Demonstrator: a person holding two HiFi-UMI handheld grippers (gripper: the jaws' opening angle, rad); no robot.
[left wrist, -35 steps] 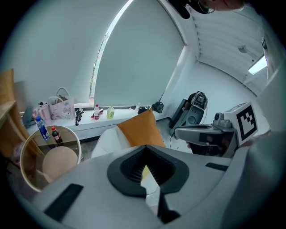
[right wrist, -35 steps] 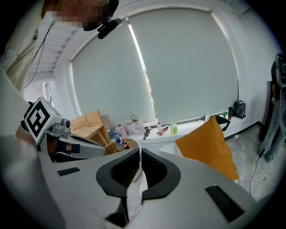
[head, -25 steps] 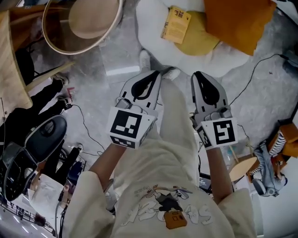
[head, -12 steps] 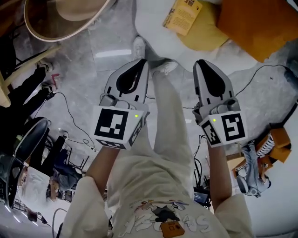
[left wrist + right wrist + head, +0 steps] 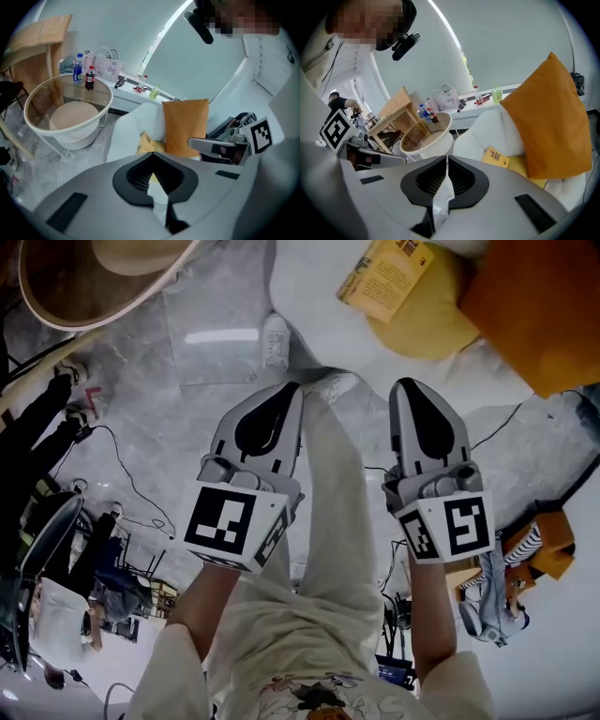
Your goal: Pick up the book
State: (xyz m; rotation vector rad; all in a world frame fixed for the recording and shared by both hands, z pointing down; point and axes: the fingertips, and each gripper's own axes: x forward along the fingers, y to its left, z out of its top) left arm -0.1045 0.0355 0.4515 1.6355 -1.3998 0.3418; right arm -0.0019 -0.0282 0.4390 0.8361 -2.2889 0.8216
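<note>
Book [image 5: 386, 279]: yellow cover, flat on seat of white armchair [image 5: 309, 306], edge over yellow cushion [image 5: 427, 322]. Orange pillow [image 5: 530, 306] upright against armchair back. Left tool [image 5: 284, 390] and right tool [image 5: 406, 386]: both short of armchair, over floor, jaws pressed together, nothing between. White shoes [image 5: 275, 338] at armchair base. Round glass-topped desk [image 5: 65, 133] left of armchair, bottles [image 5: 89, 78] on it.

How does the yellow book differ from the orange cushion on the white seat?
The book is small, thin and printed; the orange cushion is far larger, plump and plain. The book lies flat, while the cushion stands propped upright. The book is paler yellow, the cushion deeper orange. Both rest on the white seat.
</note>
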